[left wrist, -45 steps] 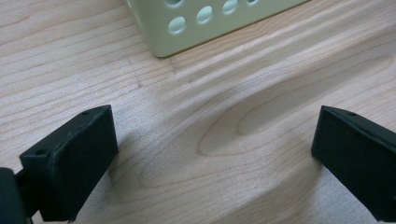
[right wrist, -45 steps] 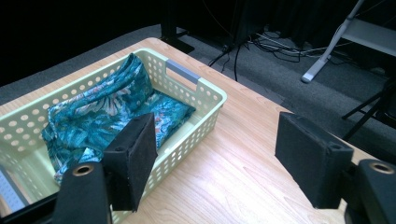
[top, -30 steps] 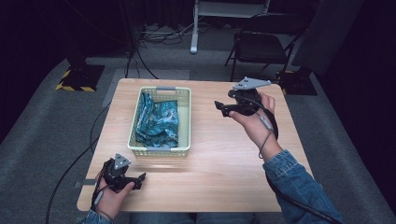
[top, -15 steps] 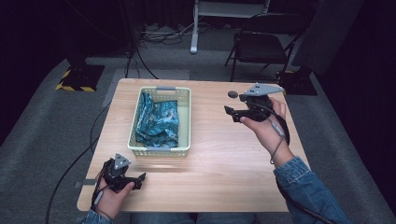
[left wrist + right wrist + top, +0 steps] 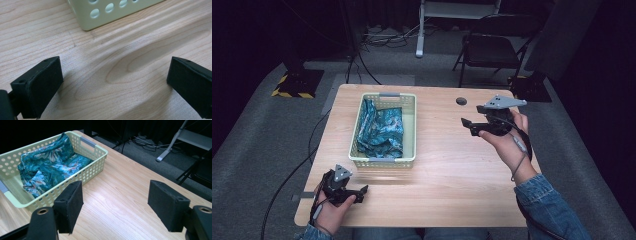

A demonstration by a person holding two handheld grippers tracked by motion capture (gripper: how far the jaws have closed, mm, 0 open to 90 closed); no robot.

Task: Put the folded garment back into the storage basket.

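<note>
**Two tongs spread wide over a pale wood tabletop**

Two tongs are out, one in each hand, and both stand wide open with nothing between their jaws. The left tongs sit low at the near left corner of the tabletop, just before the basket; their own view shows bare wood grain between the jaws and a corner of the basket's holed wall beyond. The right tongs are held up above the far right part of the tabletop, jaws pointing left toward the basket, well apart from it.

The tabletop is light wood with rounded corners and a strong grain. A dark round hole lies near its far edge, right of centre. The pale green basket stands left of centre, long side running away from the person, with grey handles at both ends. A crumpled teal cloth with a leafy print lies inside it.

The room is dark. Grey carpet surrounds the tabletop. Behind it stand a black folding chair and a white stand leg, with cables on the floor. A black base edged with yellow-black tape sits at far left. A cable trails off the tabletop's left side.
</note>
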